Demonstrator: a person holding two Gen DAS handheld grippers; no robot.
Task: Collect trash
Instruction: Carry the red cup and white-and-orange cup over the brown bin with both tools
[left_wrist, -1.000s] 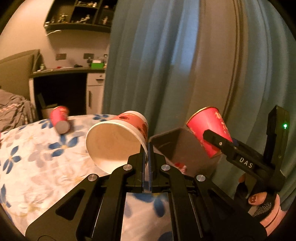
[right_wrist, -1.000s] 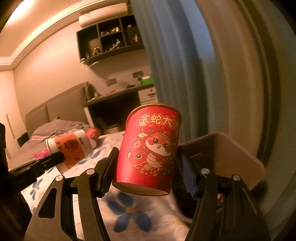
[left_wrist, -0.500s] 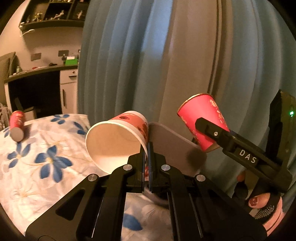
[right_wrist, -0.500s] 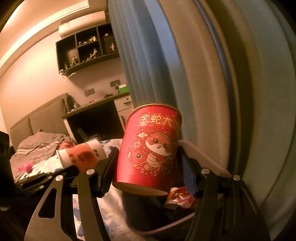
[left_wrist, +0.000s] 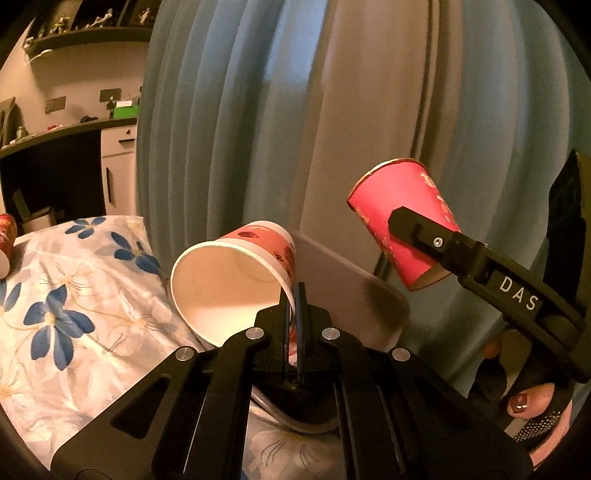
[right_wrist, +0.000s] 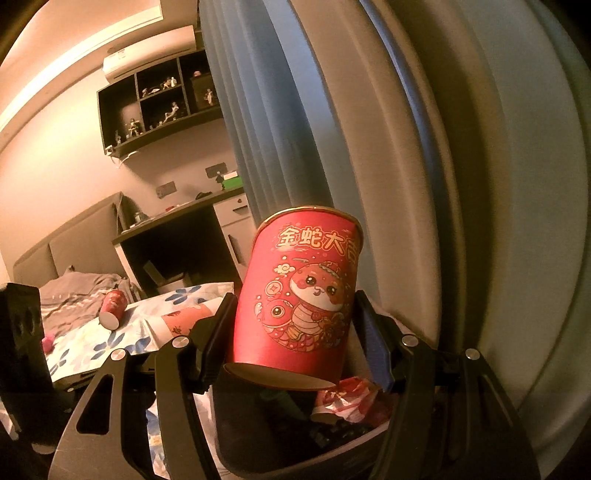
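Trash here means paper cups, and two of them are already held. The left tool has its fingers pressed together on the rim wall of a white-lined cup, which lies on its side with the mouth toward the camera. The right tool holds a red cup with a cartoon snake by its two sides, fingers spread as wide as the cup body; the cup is upside down, its base pointing up.

Directly below and ahead of both tools is the dark bin, with its lid raised behind the left cup. Crumpled red and white wrapper already lies inside the bin, under the right tool. A third red cup lies on the flowered bed cover, far to the left of the right tool, not yet collected.

I judge the step to be the drop into the bin. The risks: the left tool pinches only a thin edge, so the cup may swing or slip out early and land on the bed beside the bin. The lying cup reaches toward the left side of the bin, so it could catch the rim and roll away. If both cups are released together, they may hit each other. The raised lid stands close behind, and a push could close it.
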